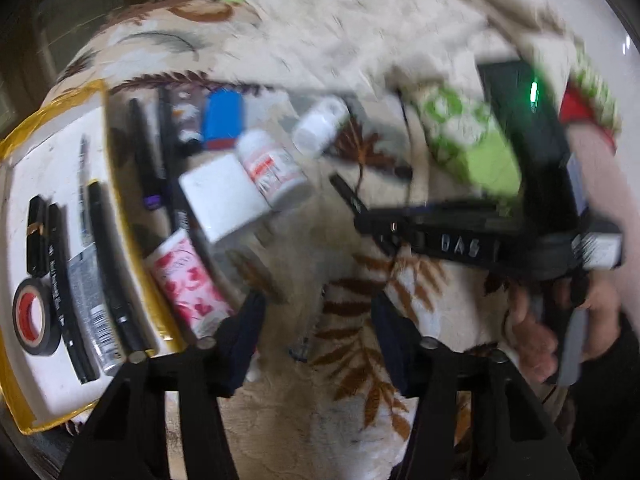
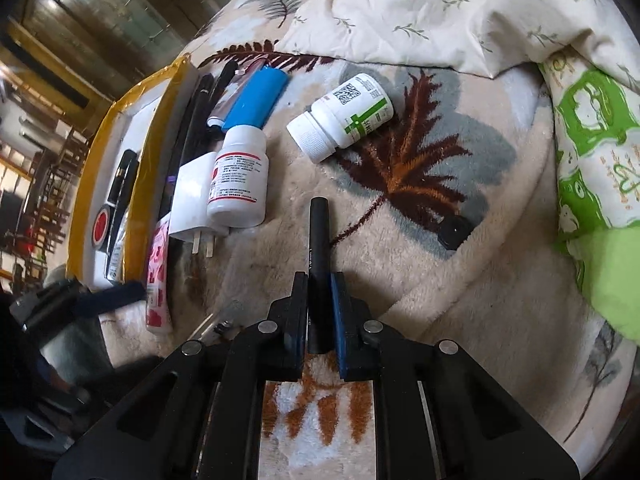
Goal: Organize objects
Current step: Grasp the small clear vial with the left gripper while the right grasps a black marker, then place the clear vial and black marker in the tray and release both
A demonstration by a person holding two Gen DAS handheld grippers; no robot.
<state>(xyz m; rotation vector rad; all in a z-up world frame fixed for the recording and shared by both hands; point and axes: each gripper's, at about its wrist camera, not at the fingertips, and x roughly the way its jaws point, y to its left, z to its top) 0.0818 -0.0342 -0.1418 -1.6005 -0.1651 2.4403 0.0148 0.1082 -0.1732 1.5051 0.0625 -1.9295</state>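
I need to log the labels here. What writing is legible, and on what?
"DAS": right gripper, raised letters on its body.
"1.0mm": black pen.
White bottle with green cross: QR code, print too small.
White bottle with red label: print too small.

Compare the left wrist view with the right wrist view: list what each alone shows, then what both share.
Left wrist only: the whole tray floor with red tape roll, the left gripper open over blanket.
Right wrist only: the black pen clamped lengthwise in the right gripper, the green-label bottle's QR code.
Both: the red-label bottle, white charger, blue lighter.
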